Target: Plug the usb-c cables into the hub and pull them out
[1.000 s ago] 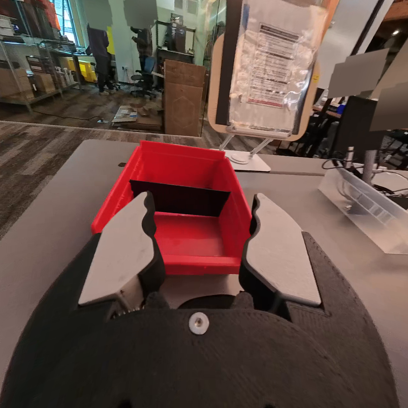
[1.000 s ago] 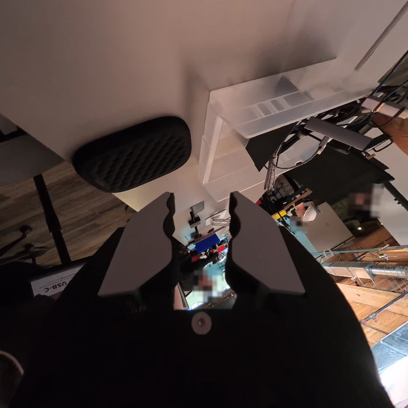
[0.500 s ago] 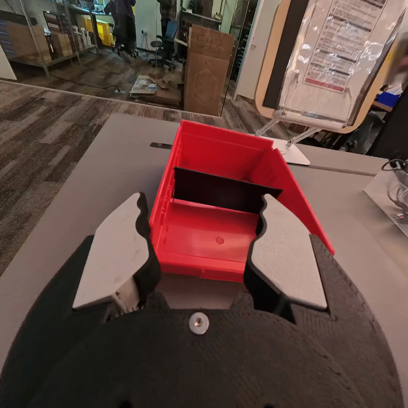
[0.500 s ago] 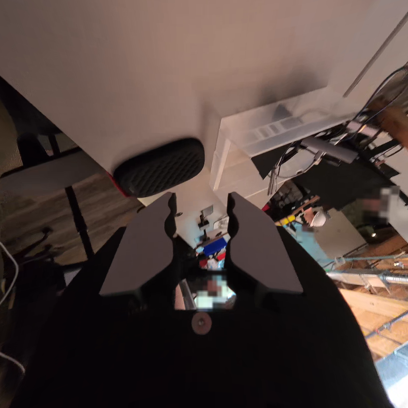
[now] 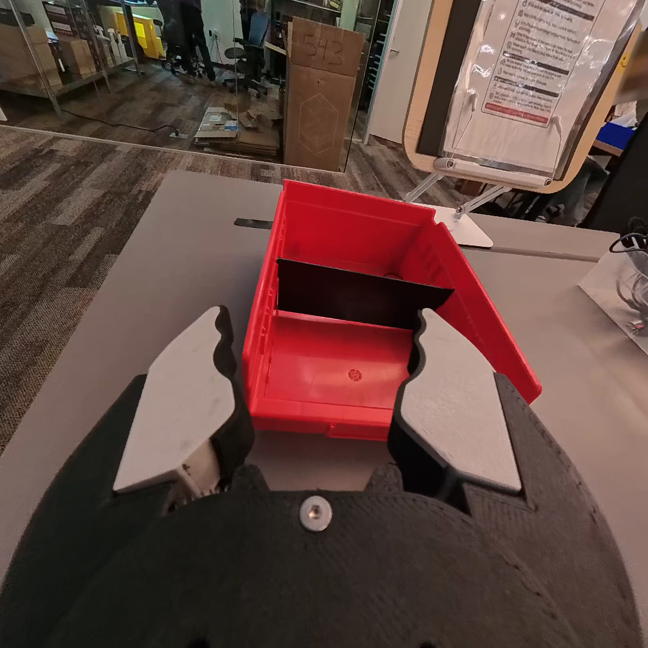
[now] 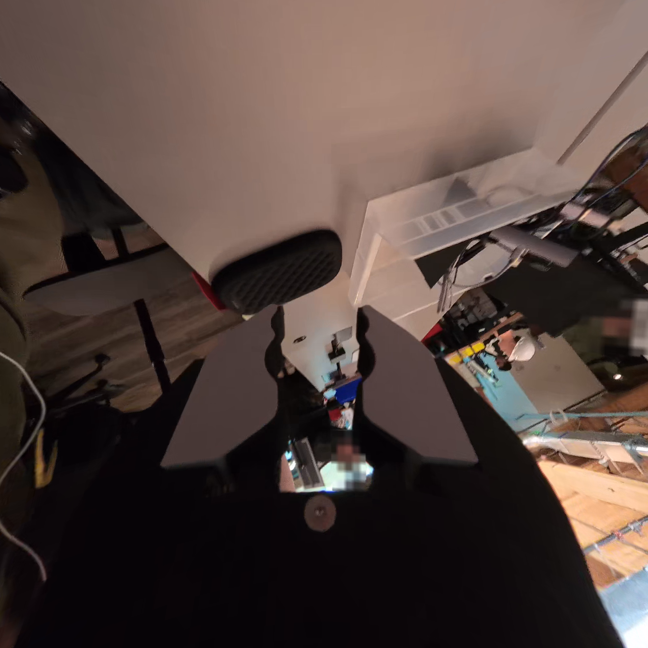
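Observation:
The right wrist view is upside down. In it a grey hub (image 6: 533, 245) with cables (image 6: 452, 277) hanging from it sits by a clear plastic bin (image 6: 438, 217) on the pale table (image 6: 245, 105). My right gripper (image 6: 319, 314) is open and empty, well away from the hub. My left gripper (image 5: 322, 314) is open and empty, held above the near end of a red bin (image 5: 350, 224) with a black divider (image 5: 350, 298). The near compartment holds nothing. The clear bin (image 5: 624, 298) with dark cables (image 5: 631, 242) shows at the right edge of the left wrist view.
A sign board on a white stand (image 5: 519, 87) rises behind the red bin. A black, textured oval object (image 6: 277, 270) lies close to my right fingertips, with a red edge (image 6: 207, 291) beside it. People and shelves are far off beyond the table. The grey hub (image 6: 533, 245) lies some 35 cm from my right tips, 60 cm from my left tips.
My left gripper has shifted left and tilted down over the red bin, with its jaws a little wider. The right view has drawn back, so the black oval object and the clear bin look smaller.

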`<state>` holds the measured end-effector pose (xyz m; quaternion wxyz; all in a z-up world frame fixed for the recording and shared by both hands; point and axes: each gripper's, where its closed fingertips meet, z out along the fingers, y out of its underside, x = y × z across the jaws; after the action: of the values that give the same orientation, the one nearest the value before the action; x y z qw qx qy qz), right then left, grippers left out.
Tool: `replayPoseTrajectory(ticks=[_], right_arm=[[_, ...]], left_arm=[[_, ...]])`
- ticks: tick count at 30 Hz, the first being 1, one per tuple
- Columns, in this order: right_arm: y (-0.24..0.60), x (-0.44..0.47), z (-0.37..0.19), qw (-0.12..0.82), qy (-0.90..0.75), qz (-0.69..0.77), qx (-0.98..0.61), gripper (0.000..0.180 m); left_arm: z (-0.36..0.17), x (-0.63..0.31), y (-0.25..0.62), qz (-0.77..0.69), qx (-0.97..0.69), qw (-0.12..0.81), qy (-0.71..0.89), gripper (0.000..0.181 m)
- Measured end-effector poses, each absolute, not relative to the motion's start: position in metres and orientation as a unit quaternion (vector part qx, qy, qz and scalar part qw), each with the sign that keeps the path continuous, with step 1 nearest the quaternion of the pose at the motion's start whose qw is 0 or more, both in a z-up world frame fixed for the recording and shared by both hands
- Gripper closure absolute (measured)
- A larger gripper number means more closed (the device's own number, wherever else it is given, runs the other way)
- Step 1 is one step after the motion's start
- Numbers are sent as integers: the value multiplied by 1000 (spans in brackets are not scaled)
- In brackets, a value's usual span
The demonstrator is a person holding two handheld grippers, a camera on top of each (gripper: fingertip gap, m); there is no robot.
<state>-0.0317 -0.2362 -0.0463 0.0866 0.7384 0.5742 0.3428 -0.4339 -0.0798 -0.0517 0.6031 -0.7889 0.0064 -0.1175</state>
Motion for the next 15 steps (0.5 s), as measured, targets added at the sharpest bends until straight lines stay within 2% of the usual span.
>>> replayPoseTrajectory(ticks=[2,8,11,15], right_arm=[[-239,-8,-48,115,550,345,752,137],[-242,32,-55,118,505,306,798,138],[-223,66,-63,76,465,234,850,136],[-163,131,-67,-55,319,69,944,131]], left_arm=[[-52,-436,-79,-121,-789,602,1,83],[-60,-434,-70,-148,-794,589,-7,81],[-67,-438,-66,-121,-809,575,-1,79],[-77,-455,-57,-71,-830,554,-6,78]])
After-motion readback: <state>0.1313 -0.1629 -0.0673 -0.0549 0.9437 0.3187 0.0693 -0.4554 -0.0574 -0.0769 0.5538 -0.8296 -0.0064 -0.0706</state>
